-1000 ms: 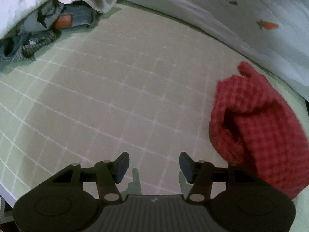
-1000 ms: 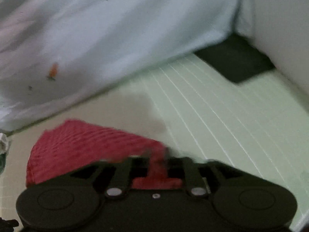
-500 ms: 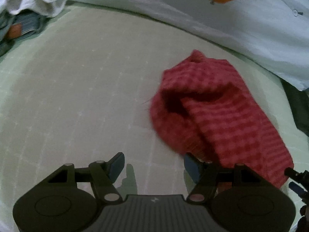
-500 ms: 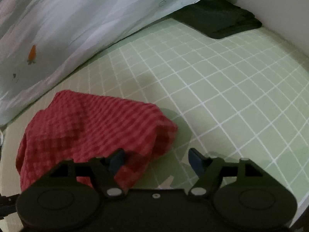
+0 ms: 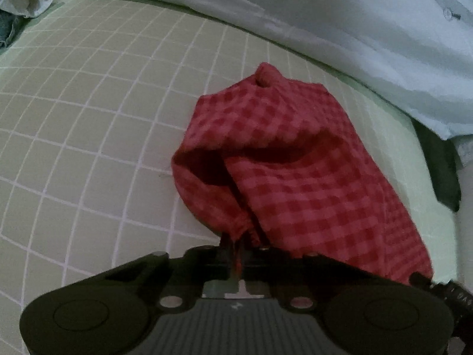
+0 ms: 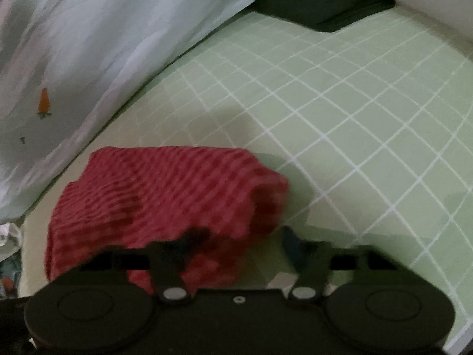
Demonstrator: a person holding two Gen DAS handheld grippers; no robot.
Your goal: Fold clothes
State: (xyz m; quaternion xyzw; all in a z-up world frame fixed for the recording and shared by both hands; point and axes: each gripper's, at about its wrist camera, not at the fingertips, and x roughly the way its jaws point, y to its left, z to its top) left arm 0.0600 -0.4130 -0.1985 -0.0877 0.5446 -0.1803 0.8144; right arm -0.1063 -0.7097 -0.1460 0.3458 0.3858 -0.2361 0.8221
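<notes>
Where bedding (image 5: 369, 38) crowds: dark garment (image 6: 322, 6)

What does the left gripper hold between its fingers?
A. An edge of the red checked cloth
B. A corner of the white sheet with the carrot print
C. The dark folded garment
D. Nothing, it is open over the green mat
A: in the left wrist view the left gripper is shut, with the near edge of the red checked cloth pinched between its fingers.
</notes>
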